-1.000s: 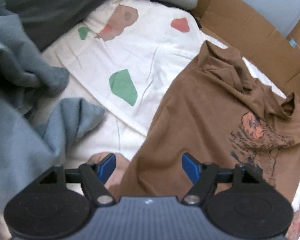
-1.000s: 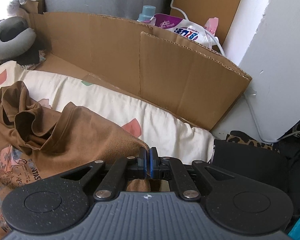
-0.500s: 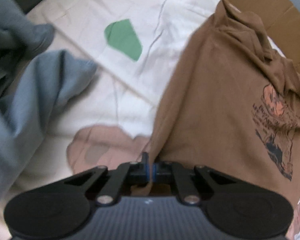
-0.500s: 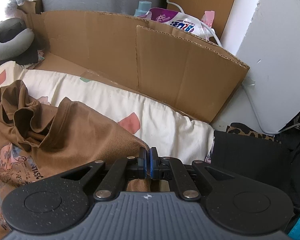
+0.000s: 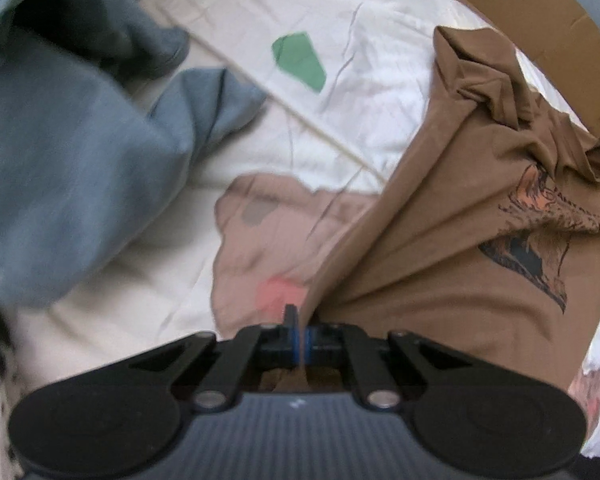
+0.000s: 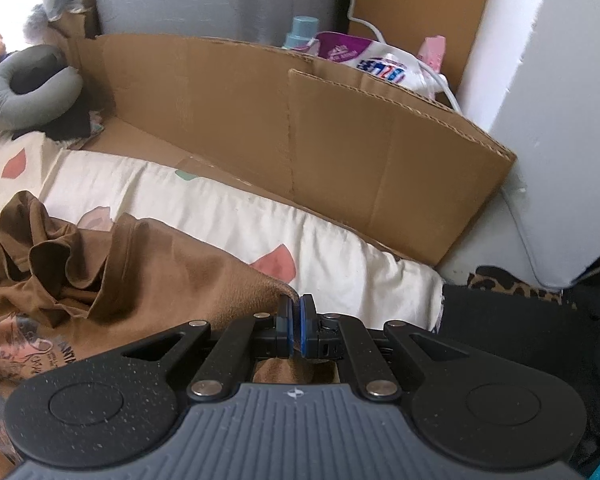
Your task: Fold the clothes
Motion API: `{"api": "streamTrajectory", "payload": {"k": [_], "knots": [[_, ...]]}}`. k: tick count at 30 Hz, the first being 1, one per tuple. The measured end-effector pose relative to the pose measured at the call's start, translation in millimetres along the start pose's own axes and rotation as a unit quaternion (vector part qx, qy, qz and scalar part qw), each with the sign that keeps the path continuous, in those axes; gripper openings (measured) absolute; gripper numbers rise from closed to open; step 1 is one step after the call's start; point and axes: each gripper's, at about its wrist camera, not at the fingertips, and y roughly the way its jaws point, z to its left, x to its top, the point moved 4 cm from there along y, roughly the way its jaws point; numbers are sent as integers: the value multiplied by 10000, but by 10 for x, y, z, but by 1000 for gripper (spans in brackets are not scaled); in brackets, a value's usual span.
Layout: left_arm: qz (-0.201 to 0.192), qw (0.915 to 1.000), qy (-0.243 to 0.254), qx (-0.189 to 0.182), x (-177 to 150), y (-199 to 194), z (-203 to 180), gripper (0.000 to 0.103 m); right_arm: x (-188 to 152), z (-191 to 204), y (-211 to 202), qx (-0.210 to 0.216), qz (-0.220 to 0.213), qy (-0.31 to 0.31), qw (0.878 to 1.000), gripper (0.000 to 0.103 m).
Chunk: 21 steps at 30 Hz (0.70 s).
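Left wrist view: my left gripper (image 5: 299, 338) pinched on brown shirt (image 5: 460, 240) edge; shirt on bedsheet (image 5: 360, 80), running up and right from fingers. Right gripper (image 6: 296, 326) pinched on other corner, shirt (image 6: 160, 280) spreading left. Hem spans between my hands.

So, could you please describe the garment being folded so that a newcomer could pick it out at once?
Start at the cream sheet with coloured patches, bordered by a cardboard wall. On it lies the brown T-shirt, its edge pinched in both the left hand-held gripper and the right hand-held gripper. Unlike the plain blue-grey clothes beside it, it carries an orange-and-black print.
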Motion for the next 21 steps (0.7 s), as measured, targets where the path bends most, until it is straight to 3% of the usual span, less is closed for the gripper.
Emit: {"api": "streamTrajectory", "payload": {"k": [9, 15, 18, 21], "knots": [[311, 9988, -370, -22, -506, -141, 150, 2, 14, 151, 18, 140, 22, -169, 9998, 1], [574, 9959, -696, 63, -877, -29, 315, 3, -45, 275, 28, 279, 72, -267, 9992, 1], [741, 9948, -602, 358, -935, 14, 372, 18, -34, 314, 10, 392, 8, -252, 9989, 1], [829, 9944, -413, 509, -900, -44, 398, 21, -14, 333, 14, 448, -40, -269, 9986, 1]]}}
